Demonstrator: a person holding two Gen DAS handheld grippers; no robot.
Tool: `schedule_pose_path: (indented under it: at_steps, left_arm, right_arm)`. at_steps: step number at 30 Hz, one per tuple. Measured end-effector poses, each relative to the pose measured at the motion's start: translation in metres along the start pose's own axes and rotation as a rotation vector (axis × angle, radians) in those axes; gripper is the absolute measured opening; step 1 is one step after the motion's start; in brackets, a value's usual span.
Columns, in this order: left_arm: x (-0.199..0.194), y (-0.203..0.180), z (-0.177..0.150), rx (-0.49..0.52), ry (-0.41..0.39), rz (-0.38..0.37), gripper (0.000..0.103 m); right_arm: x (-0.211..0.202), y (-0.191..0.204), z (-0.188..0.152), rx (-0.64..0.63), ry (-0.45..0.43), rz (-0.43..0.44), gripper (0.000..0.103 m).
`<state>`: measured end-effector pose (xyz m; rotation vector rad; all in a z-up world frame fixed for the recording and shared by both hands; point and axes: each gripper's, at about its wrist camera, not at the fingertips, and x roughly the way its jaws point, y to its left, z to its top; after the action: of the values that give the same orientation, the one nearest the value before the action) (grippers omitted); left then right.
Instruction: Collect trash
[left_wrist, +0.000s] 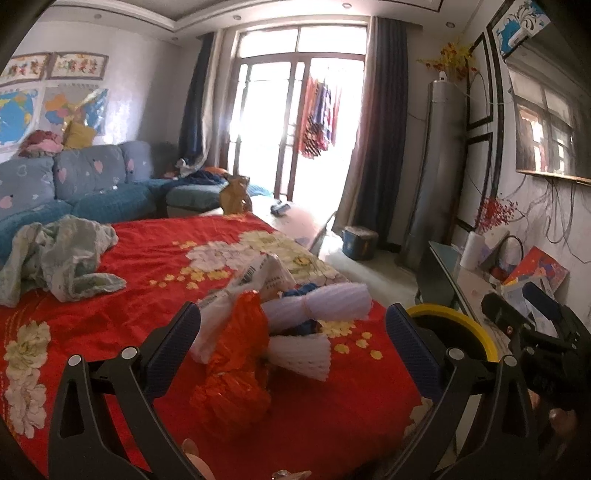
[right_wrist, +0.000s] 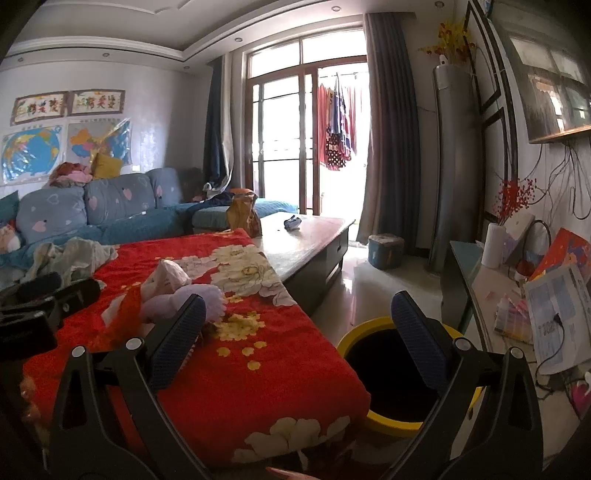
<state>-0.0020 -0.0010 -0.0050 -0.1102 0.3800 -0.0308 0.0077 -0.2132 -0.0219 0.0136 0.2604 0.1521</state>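
A pile of trash lies on the red flowered cloth (left_wrist: 140, 258): an orange plastic bag (left_wrist: 236, 369), white foam net sleeves (left_wrist: 317, 302), a white printed plastic bag (left_wrist: 258, 277) and a blue scrap (left_wrist: 303, 290). My left gripper (left_wrist: 291, 347) is open, its fingers on either side of the orange bag, not closed on it. My right gripper (right_wrist: 299, 339) is open and empty, over the table's corner beside the yellow-rimmed bin (right_wrist: 369, 417). The pile shows in the right wrist view (right_wrist: 173, 295) to the left. The bin's rim shows in the left wrist view (left_wrist: 461, 325).
A crumpled pale green cloth (left_wrist: 59, 258) lies at the cloth's left. A brown paper bag (left_wrist: 234, 195) stands on the far table. A blue sofa (left_wrist: 92, 184) lies behind. A side shelf (right_wrist: 517, 295) with papers stands right. A blue bucket (right_wrist: 386, 251) sits on the floor.
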Motion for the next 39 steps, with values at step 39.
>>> schedule_pose_path:
  at_steps: [39]
  left_arm:
    - [0.066, 0.106, -0.005, -0.142, 0.242, -0.003, 0.096]
  right_arm:
    - [0.124, 0.049, 0.015, 0.046, 0.275, 0.285, 0.093]
